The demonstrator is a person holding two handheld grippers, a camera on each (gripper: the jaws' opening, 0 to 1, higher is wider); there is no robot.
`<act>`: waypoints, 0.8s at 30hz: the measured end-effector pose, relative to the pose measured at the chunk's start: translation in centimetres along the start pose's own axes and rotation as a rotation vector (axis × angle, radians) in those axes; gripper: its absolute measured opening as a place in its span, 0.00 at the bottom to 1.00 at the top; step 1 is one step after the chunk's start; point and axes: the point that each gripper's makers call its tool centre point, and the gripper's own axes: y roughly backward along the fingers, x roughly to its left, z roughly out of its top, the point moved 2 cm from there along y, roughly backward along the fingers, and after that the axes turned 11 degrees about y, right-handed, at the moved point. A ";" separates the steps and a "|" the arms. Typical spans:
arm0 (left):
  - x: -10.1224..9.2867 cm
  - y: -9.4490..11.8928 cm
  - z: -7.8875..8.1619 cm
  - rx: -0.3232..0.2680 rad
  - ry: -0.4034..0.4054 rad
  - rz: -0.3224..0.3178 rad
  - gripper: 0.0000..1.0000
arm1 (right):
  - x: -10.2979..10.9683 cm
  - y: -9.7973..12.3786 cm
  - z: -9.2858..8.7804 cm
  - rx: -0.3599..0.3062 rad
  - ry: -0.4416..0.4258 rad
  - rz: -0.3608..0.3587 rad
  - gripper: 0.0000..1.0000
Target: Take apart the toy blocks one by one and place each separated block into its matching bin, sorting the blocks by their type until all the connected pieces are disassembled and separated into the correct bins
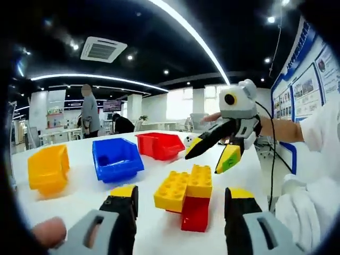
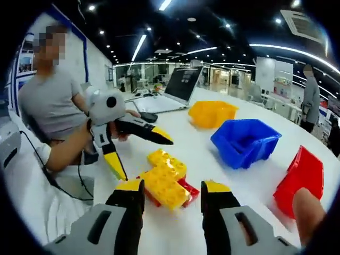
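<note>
White table, dim lit office

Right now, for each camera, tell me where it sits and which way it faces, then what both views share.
Left gripper view: rides on the left tongs, facing across the white table toward the yellow bin, blue bin and red bin; a fingertip shows bottom left.
Right gripper view: rides on the right tongs, facing the opposite tongs, a laptop and the bins; a fingertip shows bottom right.
Shared: the yellow-and-red block cluster, the three bins, each other's open tongs.
</note>
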 end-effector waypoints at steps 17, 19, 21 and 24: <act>-0.2 -2.7 -3.0 0.091 0.004 0.028 0.61 | 3.4 -1.7 -0.9 -0.009 0.096 0.234 0.28; -0.3 -2.8 -3.1 0.092 0.019 0.022 0.62 | 3.6 -1.8 -0.8 -0.006 0.121 0.238 0.27; -0.7 -2.8 -3.6 0.102 0.073 0.020 0.46 | 3.5 -1.9 -0.7 -0.008 0.128 0.229 0.25; -0.3 -2.6 -3.7 0.109 0.029 0.029 0.46 | 2.8 -1.7 -0.4 -0.017 0.192 0.216 0.25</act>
